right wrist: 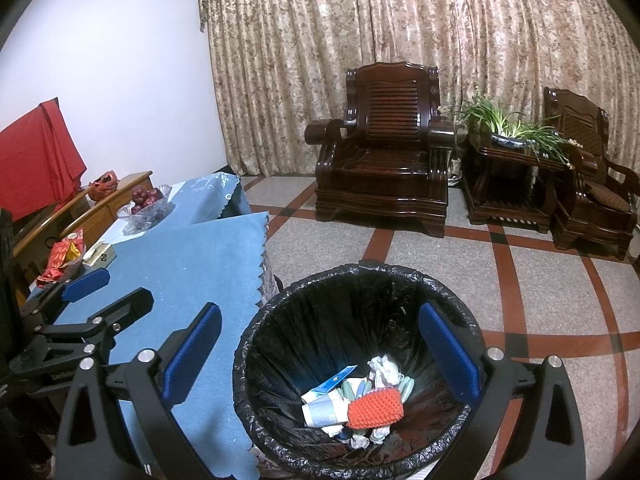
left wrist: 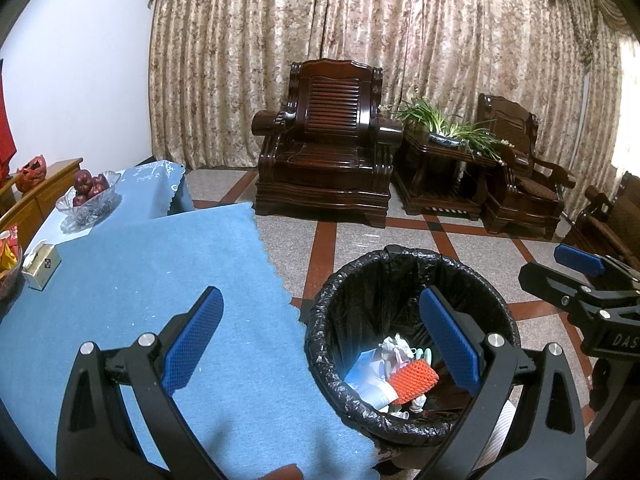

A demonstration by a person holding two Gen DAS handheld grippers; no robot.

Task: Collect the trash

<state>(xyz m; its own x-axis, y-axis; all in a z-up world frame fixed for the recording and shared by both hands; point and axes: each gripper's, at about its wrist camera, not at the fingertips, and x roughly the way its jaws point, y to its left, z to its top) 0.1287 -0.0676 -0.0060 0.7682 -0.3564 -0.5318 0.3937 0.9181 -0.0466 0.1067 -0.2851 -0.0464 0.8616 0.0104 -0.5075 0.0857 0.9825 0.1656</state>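
Left wrist view shows the left gripper [left wrist: 320, 340] nearest the lens, its blue-padded fingers [left wrist: 194, 336] spread wide with nothing between them; one pad hangs over the blue tablecloth [left wrist: 160, 272], the other over the mouth of the trash bin [left wrist: 320, 336]. At the right edge of that view the right gripper [left wrist: 580, 276] reaches in beside the bin. From the right wrist camera, the right gripper [right wrist: 320, 348] also stands wide apart and empty, straddling the bin's near rim [right wrist: 256, 340], while the left gripper [right wrist: 100, 292] shows at the left over the cloth.

Just below the tongs, the bin, lined with a black bag, stands on the floor touching the scalloped edge of the tablecloth. The trash lies at its bottom: an orange knitted piece [right wrist: 374, 406], crumpled white paper [right wrist: 382, 368], a blue and white wrapper [right wrist: 334, 384] and a few pale green bits [right wrist: 406, 386] heaped together.

Farther along the table sit a small tissue box [left wrist: 40, 266], red packets in a dish [right wrist: 62, 258] and a glass bowl of dark red fruit [left wrist: 90, 196]. A red cloth [right wrist: 36, 168] drapes over something at the left wall.

Across the tiled floor [left wrist: 360, 236], dark wooden armchairs [left wrist: 332, 152] flank a side table carrying a potted plant [left wrist: 444, 124], all set against patterned curtains [left wrist: 360, 40].
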